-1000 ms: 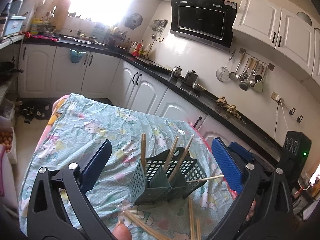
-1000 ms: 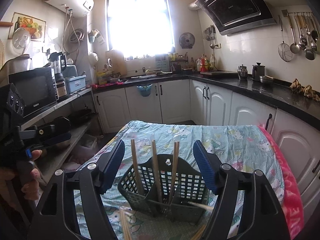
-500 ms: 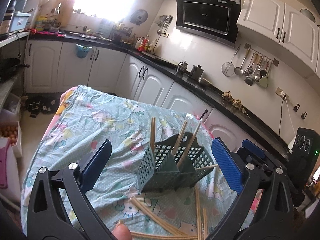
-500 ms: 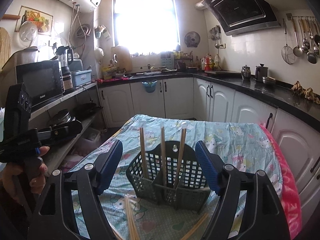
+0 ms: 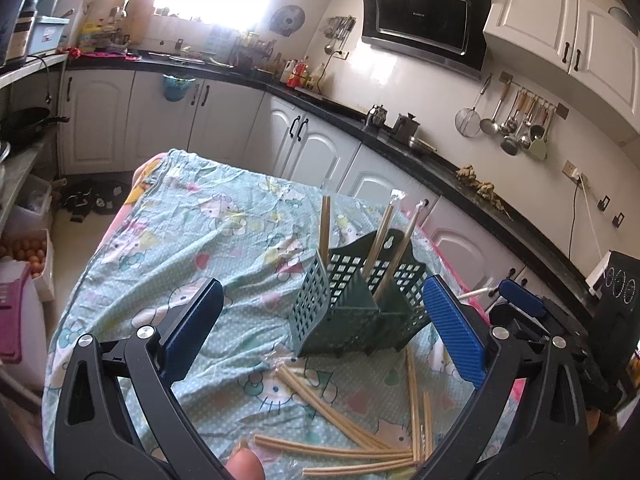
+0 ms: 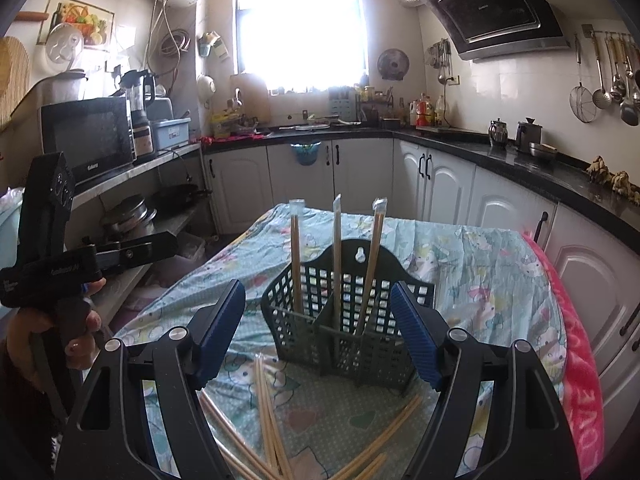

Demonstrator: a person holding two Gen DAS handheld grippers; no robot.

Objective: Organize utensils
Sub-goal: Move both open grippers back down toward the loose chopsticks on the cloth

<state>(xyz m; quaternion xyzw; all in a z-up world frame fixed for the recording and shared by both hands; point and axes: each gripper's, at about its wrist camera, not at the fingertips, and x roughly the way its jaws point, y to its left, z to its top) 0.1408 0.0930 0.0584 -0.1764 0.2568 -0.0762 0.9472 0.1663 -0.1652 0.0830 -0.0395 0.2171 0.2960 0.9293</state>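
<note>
A dark green mesh utensil basket (image 5: 340,308) (image 6: 304,292) stands on the cartoon-print tablecloth (image 5: 200,232). Three wrapped chopstick pairs (image 6: 337,248) (image 5: 325,224) stand upright in its compartments. Several loose chopsticks (image 5: 340,420) (image 6: 268,408) lie on the cloth in front of it. My left gripper (image 5: 326,332) is open, its blue pads on either side of the basket's near face and short of it, nothing between them. My right gripper (image 6: 320,336) is also open and empty just before the basket. In the right wrist view, a hand (image 6: 80,320) holds the left gripper's handle at far left.
A pink towel edge (image 6: 576,340) runs along the table's right side. White cabinets under a black counter (image 6: 520,160) wrap round behind. A shelf with a microwave (image 6: 92,140) and pans stands left. A box of eggs (image 5: 24,248) sits on the floor.
Both grippers have sunk and tipped toward the table, so the basket sits higher in each view and more loose chopsticks show in front. Both jaws stayed open.
</note>
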